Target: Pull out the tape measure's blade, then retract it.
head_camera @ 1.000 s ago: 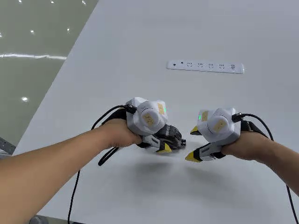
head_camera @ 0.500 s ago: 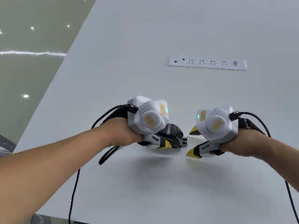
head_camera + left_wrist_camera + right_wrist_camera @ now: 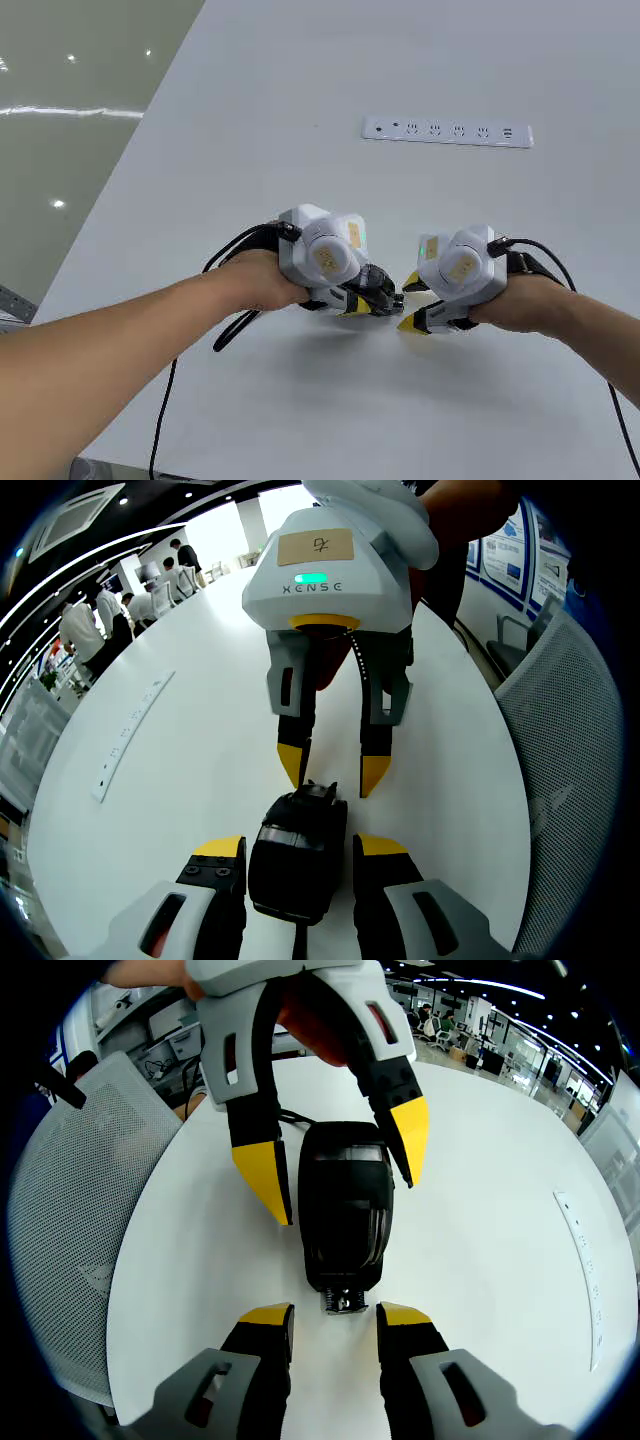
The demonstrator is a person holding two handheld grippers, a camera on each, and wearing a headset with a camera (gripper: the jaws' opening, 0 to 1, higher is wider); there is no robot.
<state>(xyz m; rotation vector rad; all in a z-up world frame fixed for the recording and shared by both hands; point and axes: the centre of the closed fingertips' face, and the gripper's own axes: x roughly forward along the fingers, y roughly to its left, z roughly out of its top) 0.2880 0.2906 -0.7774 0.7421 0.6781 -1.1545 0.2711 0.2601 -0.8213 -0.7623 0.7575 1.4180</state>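
A black tape measure [image 3: 375, 285] sits between the jaws of my left gripper [image 3: 370, 298], just above the white table [image 3: 300, 120]. In the left gripper view the case [image 3: 298, 855] is clamped between the yellow-tipped jaws of my left gripper [image 3: 298, 848]. Facing it, my right gripper [image 3: 332, 773] is open. In the right gripper view the blade's metal end tab [image 3: 343, 1303] lies in the gap of my open right gripper [image 3: 335, 1317], apart from both pads. The tips of my right gripper [image 3: 410, 302] nearly touch the case's front.
A white power strip [image 3: 447, 131] lies at the far side of the table. Black cables [image 3: 225, 290] trail from both grippers toward the near edge. The table's left edge [image 3: 130, 150] drops to a glossy floor. A mesh chair [image 3: 70, 1210] stands beside the table.
My right gripper has moved left toward the tape measure, so its open tips now flank the blade's end tab. The left gripper keeps its hold and has barely moved.
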